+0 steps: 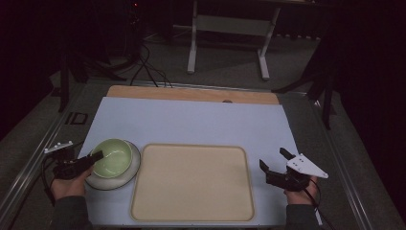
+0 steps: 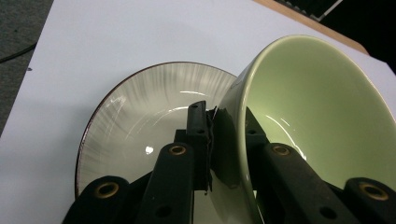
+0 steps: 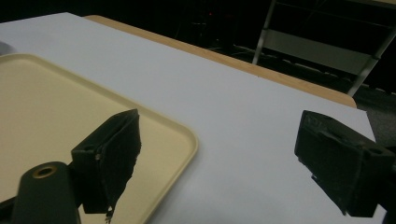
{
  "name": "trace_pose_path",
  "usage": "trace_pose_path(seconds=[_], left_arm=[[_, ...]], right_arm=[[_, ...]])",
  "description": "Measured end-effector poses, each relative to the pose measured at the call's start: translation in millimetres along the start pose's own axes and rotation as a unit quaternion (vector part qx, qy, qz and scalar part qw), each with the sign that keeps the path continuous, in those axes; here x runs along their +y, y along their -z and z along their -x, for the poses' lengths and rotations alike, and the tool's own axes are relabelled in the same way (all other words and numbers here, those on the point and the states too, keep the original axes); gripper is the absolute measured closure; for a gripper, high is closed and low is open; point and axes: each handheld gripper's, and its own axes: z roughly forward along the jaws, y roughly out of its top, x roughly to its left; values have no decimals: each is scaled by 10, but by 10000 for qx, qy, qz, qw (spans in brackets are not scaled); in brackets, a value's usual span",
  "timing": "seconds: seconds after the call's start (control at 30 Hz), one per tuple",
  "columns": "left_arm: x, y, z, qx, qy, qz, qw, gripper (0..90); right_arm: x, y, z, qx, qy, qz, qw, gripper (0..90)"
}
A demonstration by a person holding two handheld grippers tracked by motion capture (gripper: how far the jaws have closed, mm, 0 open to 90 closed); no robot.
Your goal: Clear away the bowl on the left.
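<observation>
A pale green bowl (image 1: pixel 114 156) (image 2: pixel 317 107) sits tilted on a grey-white plate (image 1: pixel 119 176) (image 2: pixel 140 116) with a dark rim, at the table's front left. My left gripper (image 1: pixel 95 157) (image 2: pixel 224 135) is shut on the bowl's near rim, one jaw outside the wall and one inside. The bowl leans up off the plate on the gripper's side. A beige tray (image 1: pixel 192 182) (image 3: pixel 46 102) lies bare at the front middle. My right gripper (image 1: pixel 274 160) (image 3: pixel 215 158) stands open just right of the tray, with nothing between its fingers.
A white sheet (image 1: pixel 191 120) covers the table, with a wooden strip (image 1: pixel 191 94) along its far edge. Metal rails run down both sides. Beyond the table stand a white frame (image 1: pixel 230 28) and cables on a dark floor.
</observation>
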Motion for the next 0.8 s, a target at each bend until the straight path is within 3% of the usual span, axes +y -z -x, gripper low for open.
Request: trace_pose_path(seconds=[0.8], left_arm=[[10,57,105,-225,71,245,9994,807]], right_arm=[[2,3,1,2,9,15,10000,139]])
